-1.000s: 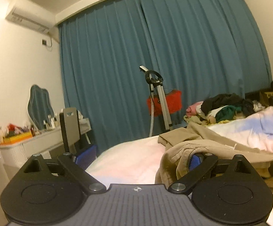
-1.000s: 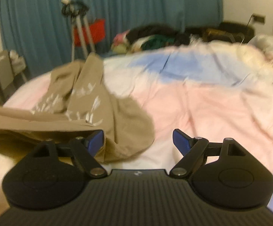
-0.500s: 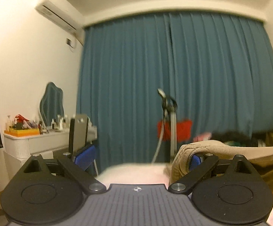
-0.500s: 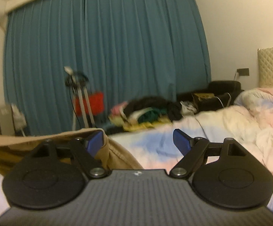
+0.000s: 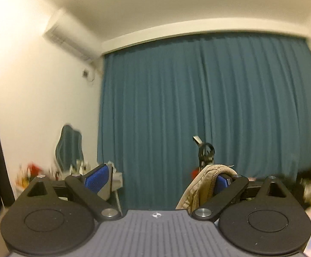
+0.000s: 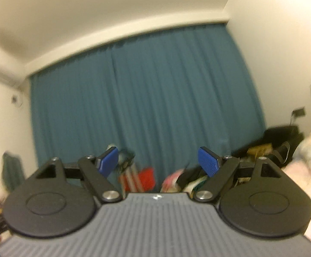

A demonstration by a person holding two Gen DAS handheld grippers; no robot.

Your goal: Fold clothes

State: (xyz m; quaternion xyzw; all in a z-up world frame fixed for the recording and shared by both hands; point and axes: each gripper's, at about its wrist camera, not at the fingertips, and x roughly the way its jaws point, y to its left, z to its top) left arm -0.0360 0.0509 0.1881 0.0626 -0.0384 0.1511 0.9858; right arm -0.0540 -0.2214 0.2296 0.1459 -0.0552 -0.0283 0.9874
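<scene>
A: Left wrist view first. The left tongs (image 5: 158,176) stand wide apart, and a bunched tan garment (image 5: 200,187) with a ribbed hem is draped over the right-hand finger, covering much of its blue pad. It hangs hooked on that finger rather than pinched between the two. Behind it is only the teal curtain (image 5: 209,117), the air conditioner (image 5: 69,36) high on the wall, and a mirror (image 5: 69,147) lower left.

B: What changed there?

A: A second ago this camera looked down over the bed with the tan cloth spread ahead of it; half a second ago the curtain filled the frame. Now the ceiling shows, so the tongs have swung up and the cloth has come up with them.

B: And the right wrist view?

A: Blurred from motion. The right tongs (image 6: 158,163) are also spread wide, and nothing lies between or on the fingers. Half a second ago tan cloth sat on the left finger; that is gone. A pile of clothes (image 6: 187,180) shows low beyond the fingers, with the pale bedding (image 6: 305,171) at far right.

B: Meaning?

A: I judge the garment now hangs from one side only, so spreading it flat for a fold would likely need a second hold.
</scene>
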